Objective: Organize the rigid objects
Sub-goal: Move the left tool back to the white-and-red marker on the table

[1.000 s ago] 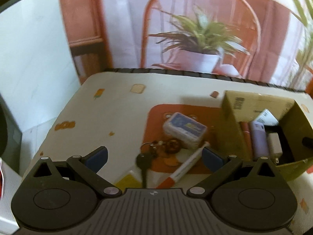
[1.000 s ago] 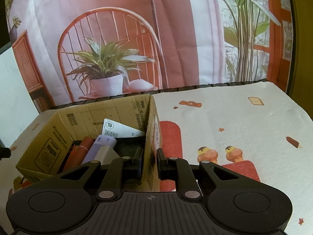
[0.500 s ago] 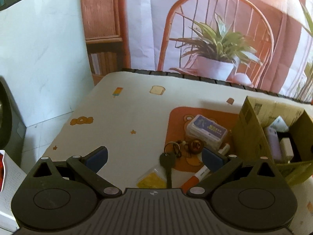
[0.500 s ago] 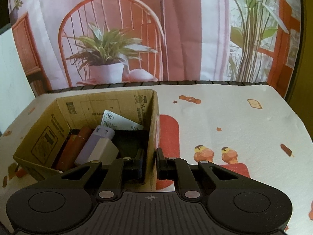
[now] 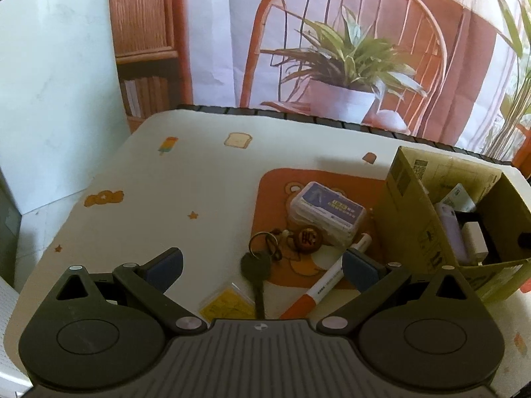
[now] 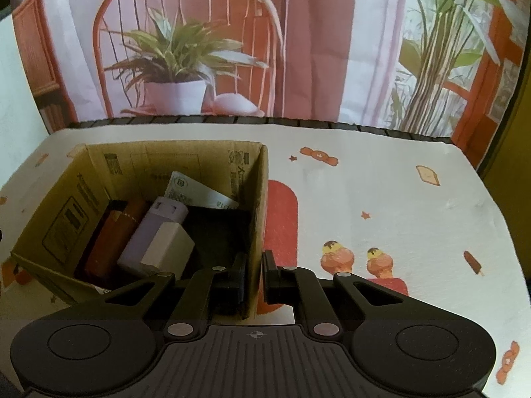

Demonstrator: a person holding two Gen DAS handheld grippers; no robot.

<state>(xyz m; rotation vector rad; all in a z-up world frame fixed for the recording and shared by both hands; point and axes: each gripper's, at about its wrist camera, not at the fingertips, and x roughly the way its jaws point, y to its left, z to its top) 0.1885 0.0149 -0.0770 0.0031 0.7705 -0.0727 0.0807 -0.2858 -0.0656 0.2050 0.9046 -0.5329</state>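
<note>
Left wrist view: we see the left gripper (image 5: 262, 267) released, jaws wide above a key (image 5: 256, 270), a pen (image 5: 327, 283) and a card case (image 5: 327, 212) on the printed tablecloth (image 5: 186, 182); a chair backdrop (image 5: 345, 36) stands behind.

Right wrist view: we see the right gripper (image 6: 255, 273) clenched on the wall of the cardboard box (image 6: 257, 199), which stands on the cloth.

Open desk (image 5: 186, 185) is seen left of a clutter of key (image 5: 257, 270), pen (image 5: 327, 282) and plastic case (image 5: 327, 210). The cardboard box (image 6: 257, 199) blocks the middle; bare desk is seen to its right.
</note>
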